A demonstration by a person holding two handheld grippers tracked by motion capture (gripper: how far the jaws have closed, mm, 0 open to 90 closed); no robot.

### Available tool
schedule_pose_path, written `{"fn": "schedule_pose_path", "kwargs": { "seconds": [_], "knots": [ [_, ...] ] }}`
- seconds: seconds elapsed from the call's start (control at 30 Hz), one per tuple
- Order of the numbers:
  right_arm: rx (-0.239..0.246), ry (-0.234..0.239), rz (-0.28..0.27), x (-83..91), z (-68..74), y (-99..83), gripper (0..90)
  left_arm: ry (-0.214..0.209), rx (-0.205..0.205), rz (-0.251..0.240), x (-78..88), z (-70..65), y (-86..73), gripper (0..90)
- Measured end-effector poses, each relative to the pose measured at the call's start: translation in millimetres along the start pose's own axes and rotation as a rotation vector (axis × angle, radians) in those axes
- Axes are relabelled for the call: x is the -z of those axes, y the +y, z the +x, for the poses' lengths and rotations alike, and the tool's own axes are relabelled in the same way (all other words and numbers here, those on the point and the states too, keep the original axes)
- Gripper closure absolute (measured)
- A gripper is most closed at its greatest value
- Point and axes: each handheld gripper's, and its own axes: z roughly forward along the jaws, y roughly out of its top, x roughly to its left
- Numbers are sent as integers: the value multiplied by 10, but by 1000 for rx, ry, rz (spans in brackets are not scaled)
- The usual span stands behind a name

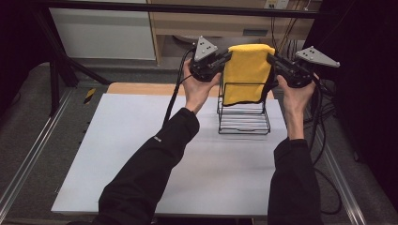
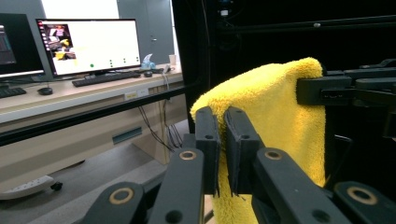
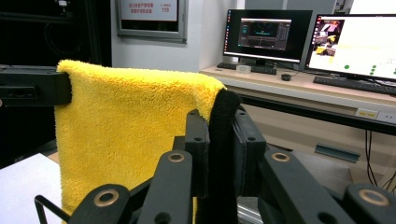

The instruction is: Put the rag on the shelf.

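A yellow fluffy towel (image 1: 246, 72) hangs folded over between my two grippers, above a black wire rack (image 1: 243, 111) at the far middle of the table. My left gripper (image 1: 226, 58) is shut on the towel's left top corner (image 2: 261, 107). My right gripper (image 1: 271, 59) is shut on its right top corner, where a dark edge of the towel (image 3: 222, 140) sits between the jaws. The towel's lower edge hangs level with the rack's top bar. In the right gripper view the yellow towel (image 3: 126, 135) hangs in front, with the rack's wire (image 3: 46, 205) at the bottom left.
A pale grey tabletop (image 1: 141, 154) stretches in front of the rack, with a wooden strip at its far edge. Black cables (image 1: 324, 140) trail along the right side. A desk with monitors (image 2: 88, 44) and a keyboard stands beyond the table.
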Motion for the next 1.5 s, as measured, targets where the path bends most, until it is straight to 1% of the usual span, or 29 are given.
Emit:
{"fn": "schedule_pose_path", "kwargs": {
  "seconds": [0.03,0.2,0.33,0.5,0.7,0.73,0.83,0.87,0.97,1.03,1.17,1.2,1.27,1.33,1.5],
  "knots": [
    [7,-1,-2,16,-13,1,791,-6,3,-5,-5,-13,3,846],
    [2,2,-6,136,-46,26,789,-30,-4,-14,-12,-81,31,846],
    [15,3,-10,237,-52,24,787,-46,-14,-16,-5,-119,56,846],
    [12,-2,-6,309,-45,-2,786,-55,-43,-1,4,-172,55,846],
    [18,-2,2,362,-39,-70,785,-69,-63,17,36,-217,0,845],
    [13,-2,1,371,-29,-76,785,-72,-62,20,42,-216,-5,845],
    [25,-2,-3,395,-3,-87,784,-82,-54,18,73,-215,-3,845],
    [23,-3,-3,406,9,-89,784,-84,-55,17,86,-219,1,844],
    [39,-3,-8,433,30,-94,784,-87,-64,19,110,-233,17,845],
    [39,-5,-14,446,38,-98,784,-87,-59,14,112,-246,31,845],
    [40,-7,-23,463,42,-105,784,-91,-63,11,127,-269,51,845],
    [35,-7,-23,471,46,-106,784,-94,-67,15,137,-272,53,845],
    [37,-7,-23,487,53,-111,784,-100,-65,17,154,-287,45,845],
    [42,-6,-24,509,64,-125,783,-110,-54,25,172,-300,26,843],
    [51,-1,-23,574,112,-172,783,-127,-53,41,240,-334,-26,841]
  ]
}}
